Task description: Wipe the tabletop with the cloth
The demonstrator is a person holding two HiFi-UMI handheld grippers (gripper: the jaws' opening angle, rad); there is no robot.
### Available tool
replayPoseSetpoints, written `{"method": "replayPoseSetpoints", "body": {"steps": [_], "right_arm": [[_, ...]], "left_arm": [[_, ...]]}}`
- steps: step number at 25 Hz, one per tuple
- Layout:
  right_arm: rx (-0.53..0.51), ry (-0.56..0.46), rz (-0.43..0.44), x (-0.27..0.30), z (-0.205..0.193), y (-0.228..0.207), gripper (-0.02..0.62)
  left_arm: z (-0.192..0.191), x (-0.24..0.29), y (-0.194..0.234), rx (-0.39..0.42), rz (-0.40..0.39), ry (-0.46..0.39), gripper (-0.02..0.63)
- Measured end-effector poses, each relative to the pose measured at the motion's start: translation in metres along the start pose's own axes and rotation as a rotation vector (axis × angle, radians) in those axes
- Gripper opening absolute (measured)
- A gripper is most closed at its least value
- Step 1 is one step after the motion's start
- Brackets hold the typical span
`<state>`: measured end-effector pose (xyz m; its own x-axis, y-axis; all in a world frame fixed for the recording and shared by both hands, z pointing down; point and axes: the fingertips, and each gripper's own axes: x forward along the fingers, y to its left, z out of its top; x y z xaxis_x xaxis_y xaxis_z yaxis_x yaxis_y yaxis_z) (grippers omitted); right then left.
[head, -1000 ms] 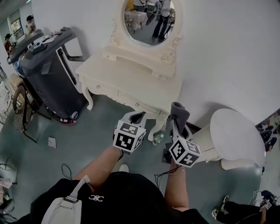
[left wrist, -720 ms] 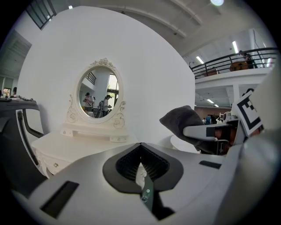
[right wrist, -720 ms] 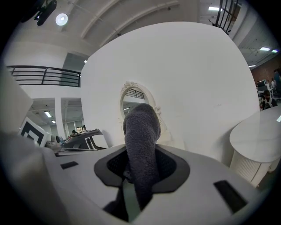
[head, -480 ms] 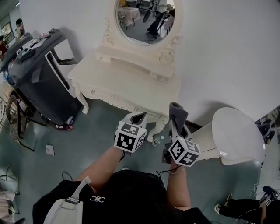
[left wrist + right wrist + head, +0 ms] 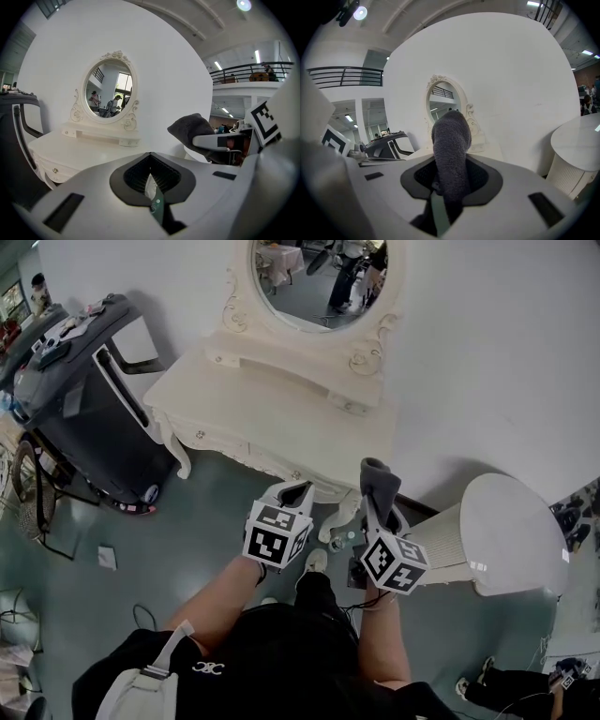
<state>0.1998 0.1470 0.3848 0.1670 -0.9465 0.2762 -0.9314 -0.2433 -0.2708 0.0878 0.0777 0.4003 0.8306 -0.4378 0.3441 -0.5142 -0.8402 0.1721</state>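
A cream vanity table (image 5: 281, 409) with an oval mirror (image 5: 314, 282) stands against the white wall ahead. Its tabletop (image 5: 79, 150) is bare. My right gripper (image 5: 375, 501) is shut on a dark grey cloth (image 5: 378, 479), which sticks up out of its jaws (image 5: 450, 140). It hovers short of the table's front right corner, above the floor. My left gripper (image 5: 294, 489) hangs just to its left at the same height, shut with nothing in it (image 5: 151, 176). The left gripper view also catches the cloth (image 5: 192, 129) to its right.
A round white pedestal table (image 5: 511, 531) stands close on the right. A dark wheeled cart (image 5: 75, 371) with small items on top sits left of the vanity. A small bottle (image 5: 337, 540) lies on the floor by the vanity leg. My shoe (image 5: 314, 563) shows below the grippers.
Both grippers keep their pose and the cloth stays clamped. The view has shifted slightly, and my foot has stepped forward into sight below the grippers.
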Motion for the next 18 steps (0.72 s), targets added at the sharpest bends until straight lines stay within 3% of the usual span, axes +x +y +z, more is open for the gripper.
{"method": "replayPoseSetpoints", "body": {"steps": [7,18], "right_arm": [[0.01,0.021,0.064,0.06,0.005,0.011,0.121],[-0.018,0.04,0.199,0.19,0.046,0.045,0.121]], "left_arm": [[0.009,0.025,0.042,0.001,0.056,0.022,0.005],[0.056,0.061,0.142,-0.03,0.2,0.004,0.005]]}}
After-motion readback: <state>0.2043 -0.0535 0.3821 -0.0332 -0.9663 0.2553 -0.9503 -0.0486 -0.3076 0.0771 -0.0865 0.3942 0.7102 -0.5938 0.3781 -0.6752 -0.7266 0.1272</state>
